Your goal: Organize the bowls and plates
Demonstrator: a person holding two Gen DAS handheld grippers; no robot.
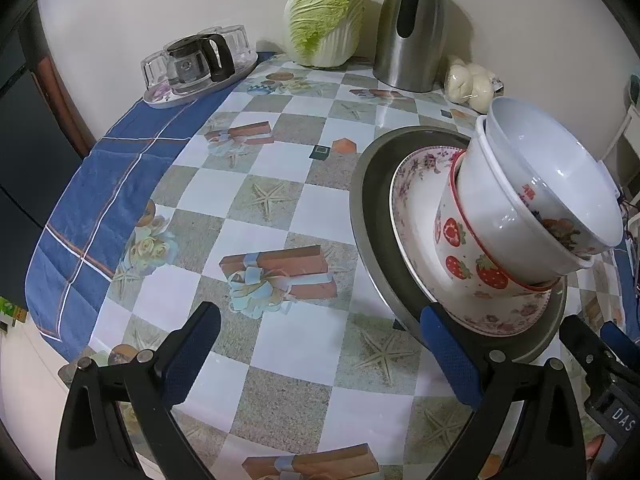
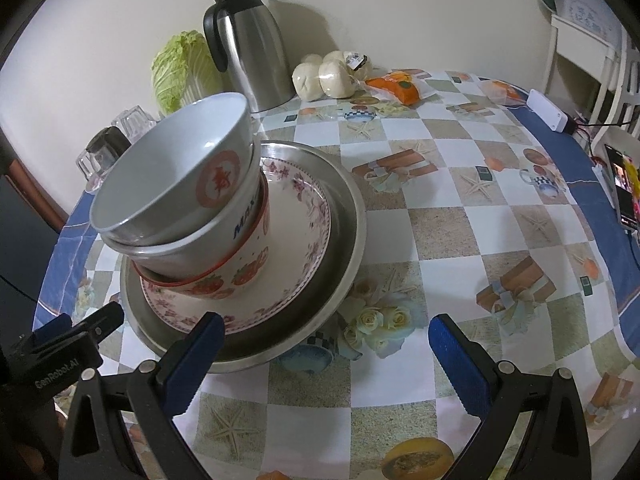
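both grippers hang wide open and empty, left gripper (image 1: 320, 356) and right gripper (image 2: 326, 364) flanking the metal tray (image 2: 352, 216) mid-bench. on it sit the floral plate (image 2: 304, 264) and three nested bowls (image 2: 180, 200), leaning; a nudge to the tray rim could topple them.

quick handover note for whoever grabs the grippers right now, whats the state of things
Left gripper: open, empty, low over the table, its right finger beside the tray rim.
Right gripper: open, empty, just right of the stack.
Stack: round metal tray on the checked tablecloth, pink floral plate in it, then strawberry-print bowl, white bowl with blue lettering, and white bowl with a red emblem nested on top.
Done: plates and bowls appear gathered into one pile.
Left: the bowls seem to lean in both views; probably straighten them or move the tray.
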